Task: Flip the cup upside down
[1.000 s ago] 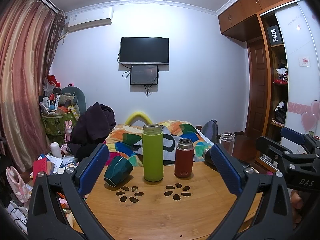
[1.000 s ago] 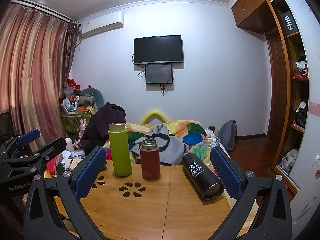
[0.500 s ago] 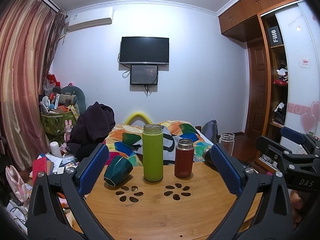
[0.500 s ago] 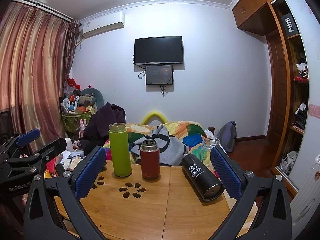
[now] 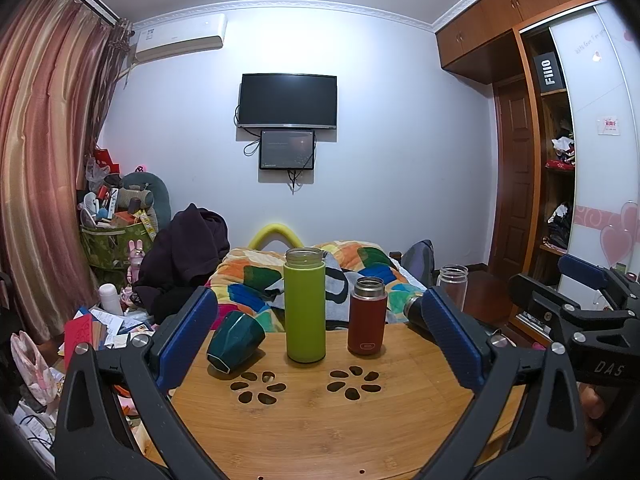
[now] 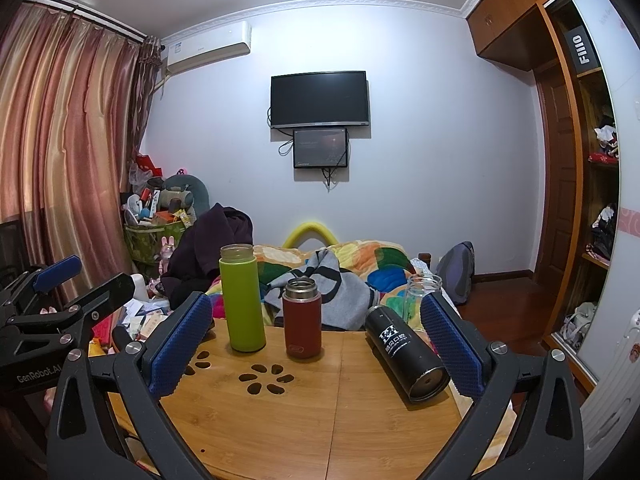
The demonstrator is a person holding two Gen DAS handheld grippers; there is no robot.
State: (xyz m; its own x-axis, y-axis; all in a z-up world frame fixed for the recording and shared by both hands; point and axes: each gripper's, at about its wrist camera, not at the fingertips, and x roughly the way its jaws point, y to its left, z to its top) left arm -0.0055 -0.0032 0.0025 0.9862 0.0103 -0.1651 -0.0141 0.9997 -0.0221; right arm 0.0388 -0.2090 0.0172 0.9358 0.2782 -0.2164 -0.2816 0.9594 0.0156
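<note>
A dark green faceted cup [image 5: 235, 335] lies on its side at the left of the wooden table [image 5: 320, 420], mouth toward me. A tall green bottle [image 5: 305, 305] [image 6: 242, 298] and a short red flask [image 5: 367, 317] [image 6: 302, 318] stand upright mid-table. A black flask [image 6: 406, 353] lies on its side at the right. My left gripper [image 5: 320, 340] is open and empty, held back from the table's near edge; the green cup sits just inside its left finger. My right gripper [image 6: 316, 344] is open and empty, with the black flask by its right finger.
A clear glass jar [image 5: 453, 285] [image 6: 421, 296] stands at the table's far right edge. A bed with a colourful quilt [image 5: 360, 264] lies behind the table. Clutter [image 5: 112, 320] fills the floor at the left. A wardrobe [image 5: 560, 200] stands at the right.
</note>
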